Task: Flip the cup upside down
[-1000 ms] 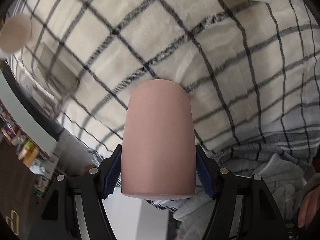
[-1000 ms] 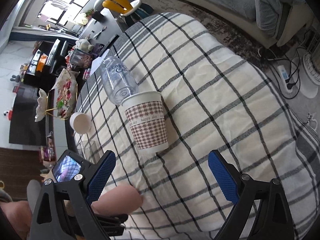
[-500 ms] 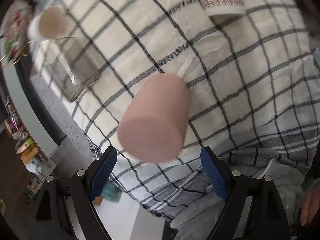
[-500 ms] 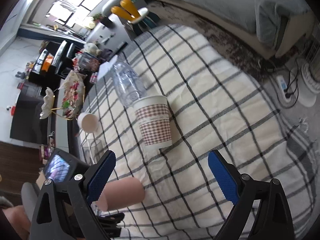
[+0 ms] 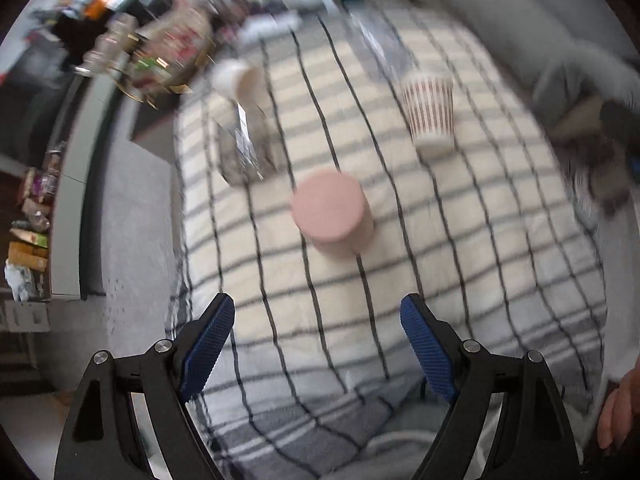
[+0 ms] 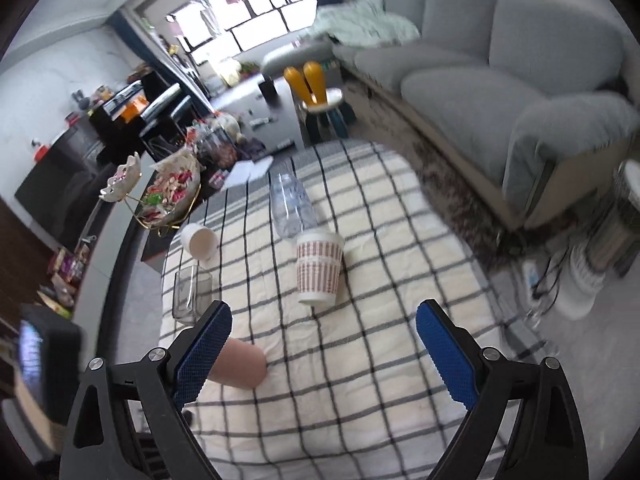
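Note:
A plain pink cup (image 5: 330, 212) stands upside down on the checked cloth, flat base up, in the middle of the left wrist view. My left gripper (image 5: 316, 344) is open and empty, pulled back from the cup. In the right wrist view the pink cup (image 6: 240, 364) shows at lower left, partly behind the left finger. My right gripper (image 6: 324, 352) is open and empty above the cloth.
A houndstooth paper cup (image 6: 319, 270) stands upside down mid-table, a clear plastic bottle (image 6: 292, 206) lying behind it. A white cup (image 6: 200, 240) lies tipped and a glass tumbler (image 6: 190, 294) stands at the left table edge. A grey sofa (image 6: 500, 80) is to the right.
My left gripper opened and let go of the pink cup, then pulled back and up. The cup now stands on the cloth. My right gripper rose and tilted up.

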Available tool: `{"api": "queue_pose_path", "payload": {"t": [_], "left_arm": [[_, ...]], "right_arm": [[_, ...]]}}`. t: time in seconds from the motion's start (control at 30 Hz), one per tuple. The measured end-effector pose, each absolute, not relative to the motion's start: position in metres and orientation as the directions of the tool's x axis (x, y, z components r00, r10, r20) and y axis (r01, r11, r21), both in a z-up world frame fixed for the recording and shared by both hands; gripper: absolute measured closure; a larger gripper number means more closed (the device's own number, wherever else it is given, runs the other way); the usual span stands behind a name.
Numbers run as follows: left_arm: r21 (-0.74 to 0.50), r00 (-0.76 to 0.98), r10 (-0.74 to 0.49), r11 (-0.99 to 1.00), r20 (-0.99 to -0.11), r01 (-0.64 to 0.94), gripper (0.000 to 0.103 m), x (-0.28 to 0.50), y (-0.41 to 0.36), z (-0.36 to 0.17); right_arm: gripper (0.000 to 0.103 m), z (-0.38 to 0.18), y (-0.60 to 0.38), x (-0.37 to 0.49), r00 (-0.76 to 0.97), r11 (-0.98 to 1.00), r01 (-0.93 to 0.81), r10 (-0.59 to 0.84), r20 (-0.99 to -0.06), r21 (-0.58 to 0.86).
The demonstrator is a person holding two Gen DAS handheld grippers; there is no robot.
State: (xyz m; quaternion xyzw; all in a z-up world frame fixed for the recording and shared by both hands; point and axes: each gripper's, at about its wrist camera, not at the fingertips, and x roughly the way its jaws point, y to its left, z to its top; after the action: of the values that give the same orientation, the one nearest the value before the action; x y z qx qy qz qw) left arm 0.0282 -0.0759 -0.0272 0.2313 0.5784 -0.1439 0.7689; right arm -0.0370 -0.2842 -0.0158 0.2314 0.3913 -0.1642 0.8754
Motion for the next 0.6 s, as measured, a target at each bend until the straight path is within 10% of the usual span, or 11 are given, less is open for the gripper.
{"api": "queue_pose_path", "payload": {"t": [0.6], "left_arm": [[0.067,0.682,-0.119,0.969,-0.722,0.239,0.014,-0.031,0.005,0.001]], "right_arm": [[0.007,0.01,-0.217,-0.079,0.734,0.932,0.353,-0.219,-0.643,0.085]]}}
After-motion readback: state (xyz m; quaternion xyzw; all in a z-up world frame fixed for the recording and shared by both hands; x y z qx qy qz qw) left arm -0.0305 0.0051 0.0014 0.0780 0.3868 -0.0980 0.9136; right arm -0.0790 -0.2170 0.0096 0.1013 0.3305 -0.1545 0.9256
